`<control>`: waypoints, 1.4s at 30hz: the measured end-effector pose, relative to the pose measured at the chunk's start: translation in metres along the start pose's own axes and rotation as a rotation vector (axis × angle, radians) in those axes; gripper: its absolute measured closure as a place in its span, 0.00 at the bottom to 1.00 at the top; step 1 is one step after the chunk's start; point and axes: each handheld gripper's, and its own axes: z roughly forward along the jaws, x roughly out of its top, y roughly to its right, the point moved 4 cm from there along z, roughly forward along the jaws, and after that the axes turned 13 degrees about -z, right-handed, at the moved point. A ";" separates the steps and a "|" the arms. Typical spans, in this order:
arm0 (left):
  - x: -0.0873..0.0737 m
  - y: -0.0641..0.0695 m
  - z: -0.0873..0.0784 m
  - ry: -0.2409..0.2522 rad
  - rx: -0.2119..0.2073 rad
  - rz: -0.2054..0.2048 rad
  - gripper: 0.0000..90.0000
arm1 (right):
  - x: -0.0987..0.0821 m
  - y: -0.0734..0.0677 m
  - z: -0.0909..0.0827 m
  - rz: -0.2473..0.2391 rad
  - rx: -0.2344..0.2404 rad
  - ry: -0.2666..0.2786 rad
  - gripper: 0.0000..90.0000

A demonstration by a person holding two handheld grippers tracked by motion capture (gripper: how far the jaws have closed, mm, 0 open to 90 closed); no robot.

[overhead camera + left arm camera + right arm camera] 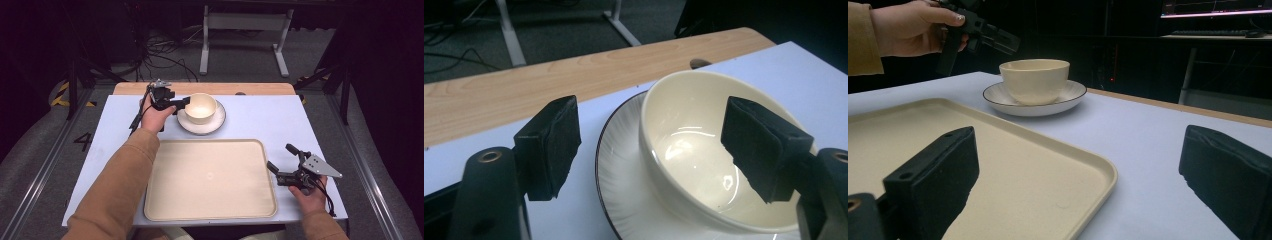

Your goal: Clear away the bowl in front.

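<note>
At the left, the left tool [649,150] hangs wide apart, one jaw outside and one over the inside of the bowl [201,107], not gripping. The bowl stands upright, mouth up, on a saucer [218,123] at the worktop's [280,117] far side. The tray [210,180] lies bare, long axis left-right; seemingly nothing moved yet. The right tool [281,162], also wide, rests beside the tray.

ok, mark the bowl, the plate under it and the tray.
bowl [201,107], high view, inside bottom.
plate [1074,92], right gripper view, bare rim right of the bowl.
tray [210,177], high view, flat middle.
</note>
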 end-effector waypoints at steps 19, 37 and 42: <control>-0.017 -0.001 0.021 -0.104 0.001 -0.074 0.38 | 0.000 0.000 0.000 -0.005 0.007 0.000 0.05; -0.023 0.001 0.028 -0.148 -0.017 -0.154 0.54 | 0.000 -0.001 0.000 -0.008 0.014 -0.002 0.05; -0.023 0.002 0.029 -0.144 -0.014 -0.176 0.65 | 0.000 -0.001 0.000 -0.008 0.014 -0.001 0.05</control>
